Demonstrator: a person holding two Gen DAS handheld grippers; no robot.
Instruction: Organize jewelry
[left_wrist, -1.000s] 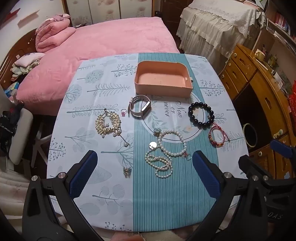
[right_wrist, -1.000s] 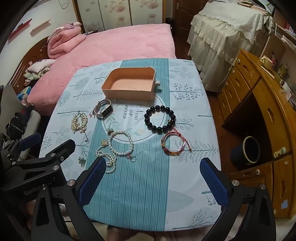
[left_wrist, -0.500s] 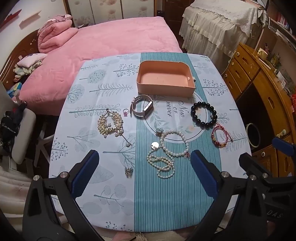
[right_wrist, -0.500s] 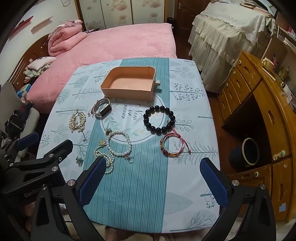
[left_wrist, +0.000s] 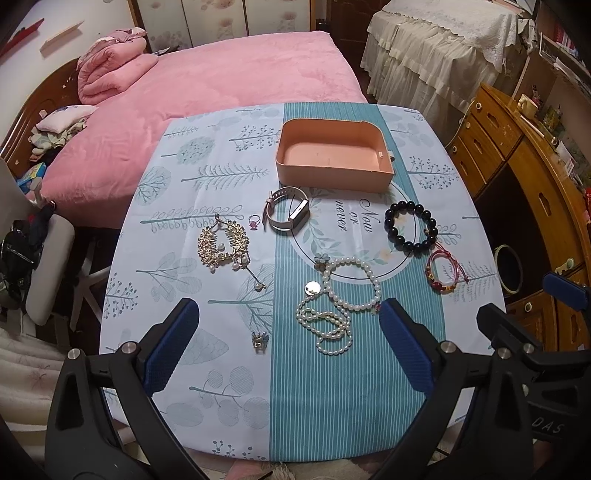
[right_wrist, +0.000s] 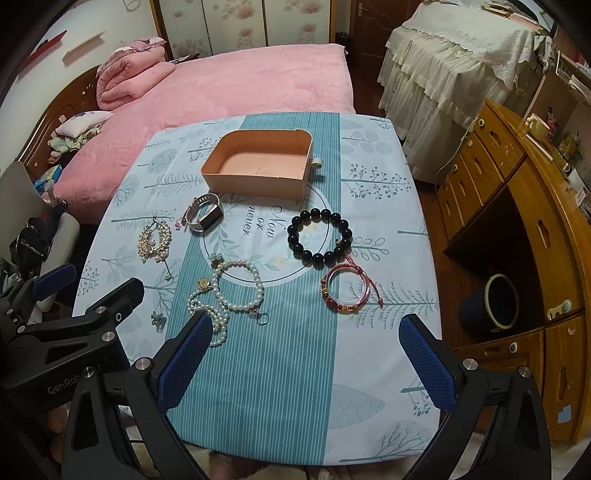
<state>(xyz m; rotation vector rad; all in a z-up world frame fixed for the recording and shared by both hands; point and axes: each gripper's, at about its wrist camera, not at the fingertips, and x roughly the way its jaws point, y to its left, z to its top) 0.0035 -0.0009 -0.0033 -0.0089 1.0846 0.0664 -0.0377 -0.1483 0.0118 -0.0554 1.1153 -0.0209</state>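
Above the table, I hold both grippers wide open and empty — left gripper just short of the pearl necklace, right gripper below the red bracelet, pink box beyond.
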